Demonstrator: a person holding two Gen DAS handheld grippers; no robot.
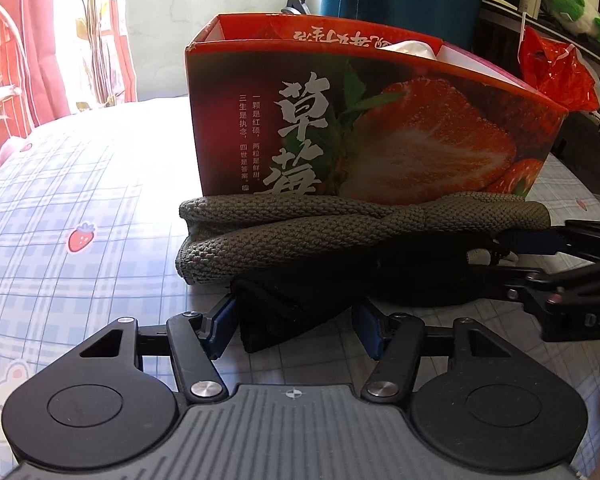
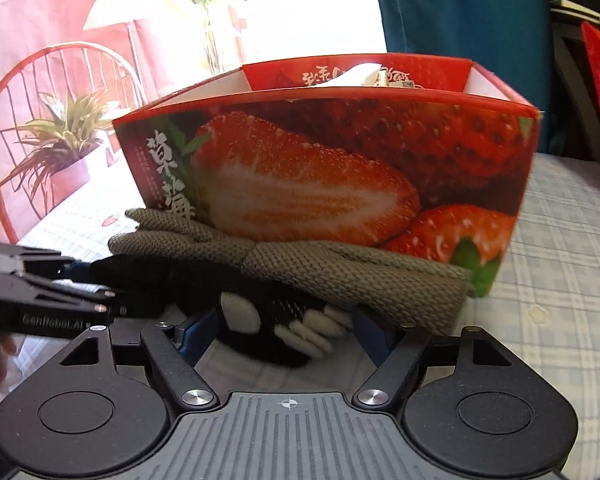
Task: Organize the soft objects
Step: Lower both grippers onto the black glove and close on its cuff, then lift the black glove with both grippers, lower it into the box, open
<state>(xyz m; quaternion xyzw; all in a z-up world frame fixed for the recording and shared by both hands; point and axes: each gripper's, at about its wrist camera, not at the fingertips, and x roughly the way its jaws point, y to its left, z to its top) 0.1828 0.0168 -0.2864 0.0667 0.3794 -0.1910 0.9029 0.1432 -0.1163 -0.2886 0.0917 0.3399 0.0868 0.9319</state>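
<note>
Left wrist view: we see left gripper (image 1: 296, 330) fingers half-closed around limp black glove (image 1: 300, 304); right gripper (image 2: 288, 334) likewise at its white-padded end. Light, floppy; pinch bunched fabric.

Left gripper (image 1: 296, 326), right gripper (image 2: 284, 330): black linkages, blue pads, silver screws.

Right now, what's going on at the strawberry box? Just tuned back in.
A person is working both handheld grippers at a pile of soft things lying on the plaid sheet against the front of the strawberry box. The left gripper straddles one end of a black fabric piece; the right gripper straddles its other end, marked with white patches. Whether either grips it is unclear. A grey-green knitted piece lies between the black one and the box, untouched.
</note>
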